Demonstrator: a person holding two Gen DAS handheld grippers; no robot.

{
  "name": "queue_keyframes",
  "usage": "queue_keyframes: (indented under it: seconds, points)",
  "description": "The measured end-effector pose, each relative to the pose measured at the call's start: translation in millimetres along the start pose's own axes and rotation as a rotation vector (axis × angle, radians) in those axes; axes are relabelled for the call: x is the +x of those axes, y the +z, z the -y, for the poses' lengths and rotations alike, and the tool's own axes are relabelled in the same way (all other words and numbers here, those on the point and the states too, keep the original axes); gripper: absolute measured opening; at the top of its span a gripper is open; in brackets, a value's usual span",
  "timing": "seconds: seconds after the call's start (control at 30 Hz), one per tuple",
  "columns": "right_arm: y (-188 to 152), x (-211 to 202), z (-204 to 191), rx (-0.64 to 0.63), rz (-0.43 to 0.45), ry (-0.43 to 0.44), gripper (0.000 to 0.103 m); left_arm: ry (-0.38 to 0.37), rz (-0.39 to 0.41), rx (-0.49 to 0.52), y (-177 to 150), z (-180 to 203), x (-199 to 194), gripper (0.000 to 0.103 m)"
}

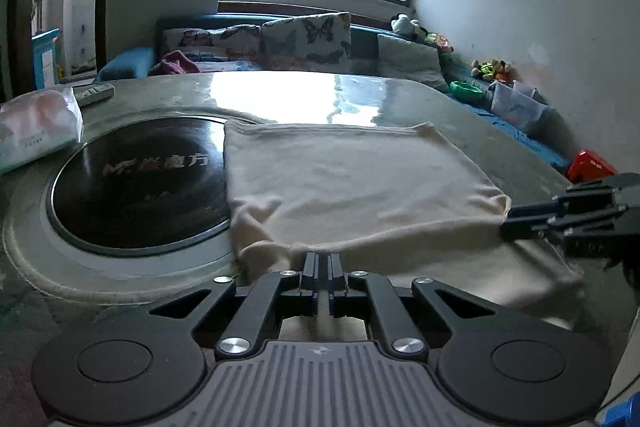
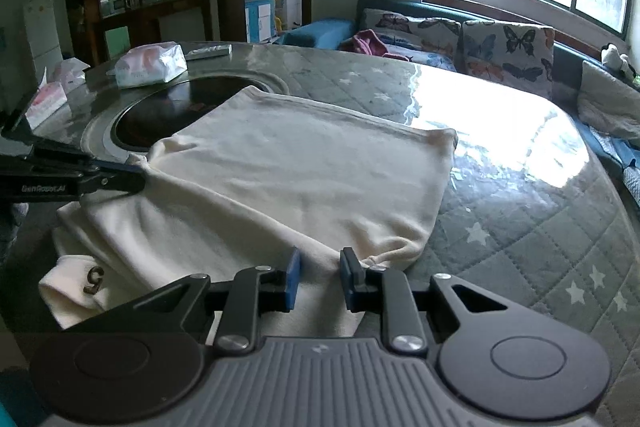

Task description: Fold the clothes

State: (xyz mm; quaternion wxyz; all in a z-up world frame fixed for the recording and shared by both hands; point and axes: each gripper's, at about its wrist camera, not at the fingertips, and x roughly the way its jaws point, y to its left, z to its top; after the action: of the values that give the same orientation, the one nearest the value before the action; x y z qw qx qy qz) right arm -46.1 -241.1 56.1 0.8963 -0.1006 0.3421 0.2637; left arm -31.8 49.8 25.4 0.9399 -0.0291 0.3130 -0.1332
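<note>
A cream garment lies folded on the table, its upper layer laid over a lower layer; it also shows in the right wrist view. My left gripper is shut on the near folded edge of the garment, and it shows from the side in the right wrist view. My right gripper is open, its blue pads either side of the garment's near edge close to the right corner. It enters the left wrist view from the right, at the fold's corner. A sleeve cuff with a dark mark lies near left.
A round dark hob is set in the table under the garment's left edge. Tissue packs and a remote lie at the far left. A sofa with butterfly cushions stands beyond the quilt-patterned table.
</note>
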Motion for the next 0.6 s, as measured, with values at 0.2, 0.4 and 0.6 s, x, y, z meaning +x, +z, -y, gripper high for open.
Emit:
queue_keyframes:
  seconds: [0.2,0.4,0.6]
  points:
    - [9.1,-10.7,-14.1,-0.065,0.044,0.005,0.020,-0.018,0.030,0.025,9.2,6.1,-7.1,0.006]
    - [4.3,-1.1,-33.1,-0.120,0.015,0.036,0.020,-0.013,-0.001,0.066,6.1,7.6,8.4,0.006]
    - [-1.6,-17.8,-49.7,-0.185,0.016,0.072,0.021,-0.044,0.009,0.103,4.0,18.4,-7.6,0.010]
